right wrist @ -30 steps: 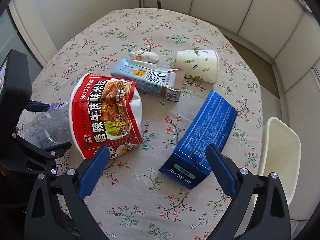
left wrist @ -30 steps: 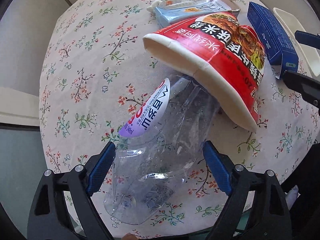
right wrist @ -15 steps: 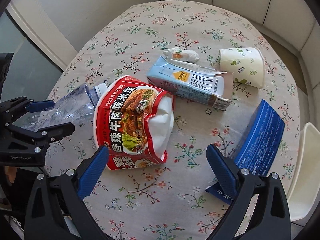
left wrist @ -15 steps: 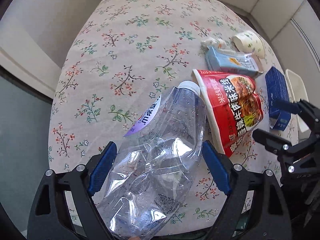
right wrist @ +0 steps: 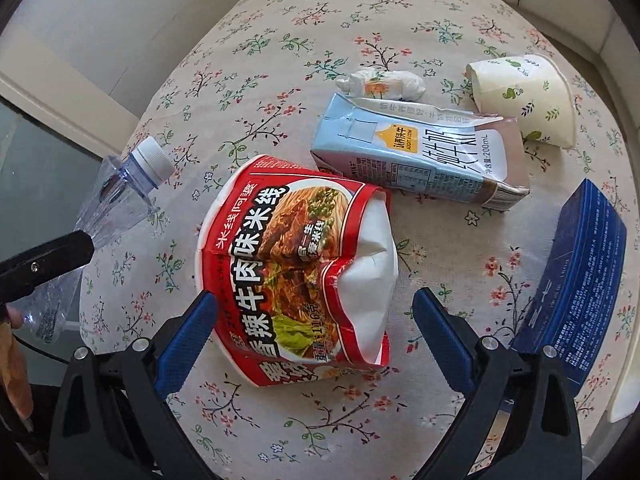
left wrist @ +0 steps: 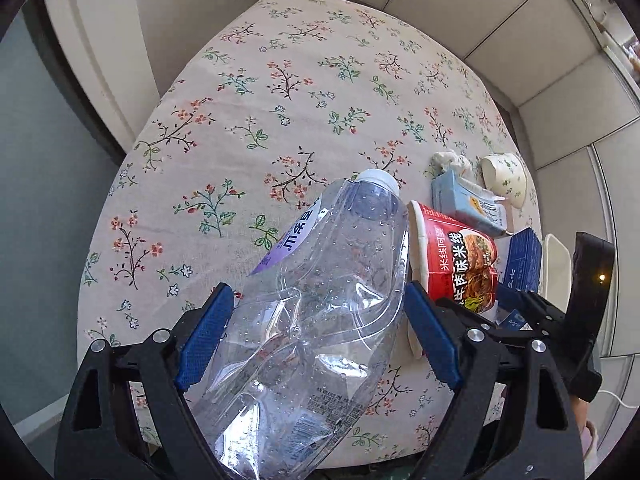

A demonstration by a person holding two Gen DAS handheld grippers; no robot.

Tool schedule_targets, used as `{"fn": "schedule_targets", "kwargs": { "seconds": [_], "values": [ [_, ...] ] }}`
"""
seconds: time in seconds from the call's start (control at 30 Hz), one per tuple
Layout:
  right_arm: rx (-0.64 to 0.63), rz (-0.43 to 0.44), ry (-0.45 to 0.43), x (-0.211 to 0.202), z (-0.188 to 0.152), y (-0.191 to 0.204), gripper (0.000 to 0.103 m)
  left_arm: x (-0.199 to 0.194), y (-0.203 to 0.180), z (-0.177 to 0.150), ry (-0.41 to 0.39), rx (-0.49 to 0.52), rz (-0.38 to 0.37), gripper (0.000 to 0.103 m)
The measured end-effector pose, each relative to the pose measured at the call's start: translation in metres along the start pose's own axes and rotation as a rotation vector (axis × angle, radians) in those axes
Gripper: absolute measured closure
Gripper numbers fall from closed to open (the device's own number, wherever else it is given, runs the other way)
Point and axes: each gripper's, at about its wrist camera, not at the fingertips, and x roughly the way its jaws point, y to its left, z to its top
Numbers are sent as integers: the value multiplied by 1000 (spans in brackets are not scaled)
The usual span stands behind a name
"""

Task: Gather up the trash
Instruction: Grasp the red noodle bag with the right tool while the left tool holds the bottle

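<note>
On the surface (right wrist: 320, 12) lies one of each: one crushed plastic bottle (left wrist: 312, 320), one red noodle cup (right wrist: 296, 272), one milk carton (right wrist: 420, 160), one paper cup (right wrist: 524, 96), one crumpled tissue (right wrist: 380, 84), one blue box (right wrist: 576, 292).

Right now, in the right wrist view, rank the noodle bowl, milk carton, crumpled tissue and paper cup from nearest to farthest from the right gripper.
1. Red noodle bowl, crushed on its side, between the open fingers of the right gripper.
2. Milk carton, lying beyond the bowl.
3. Crumpled tissue and paper cup, beyond the carton, cup to the right; too close to call.
</note>
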Motion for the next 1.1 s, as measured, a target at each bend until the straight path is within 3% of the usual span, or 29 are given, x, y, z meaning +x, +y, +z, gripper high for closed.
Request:
{"fn": "schedule_targets", "kwargs": {
  "seconds": [0.27, 0.37, 0.47, 0.57, 0.6, 0.67, 0.7, 0.73, 0.8, 1.1],
  "values": [
    [-63, -58, -31, 11, 8, 25, 7, -7, 4, 2, -16, -5, -28, 20],
    [-76, -66, -14, 20, 8, 34, 7, -8, 5, 2, -15, -7, -36, 20],
    [-85, -55, 55, 35, 11, 39, 7, -10, 8, 3, -20, -13, -43, 20],
    [-71, -62, 40, 36, 13, 39, 8, -13, 10, 4, -32, -21, -41, 20],
    [-61, -48, 30, 34, 14, 39, 9, -14, 11, 5, -36, -26, -37, 20],
    [-49, -31, 10, 30, 18, 38, 29, -16, 14, 5, -43, -35, -36, 20],
    [-49, -19, 2, 28, 19, 39, 30, -17, 15, 5, -46, -41, -37, 20],
    [-49, -20, -8, 26, 21, 40, 38, -17, 15, 5, -47, -43, -38, 20],
    [-67, -27, -35, 21, 23, 45, 65, -18, 14, 5, -52, -43, -39, 20],
    [-79, -21, -105, 0, 21, 43, 68, -22, 14, 6, -78, -49, -38, 21]
  ]
}}
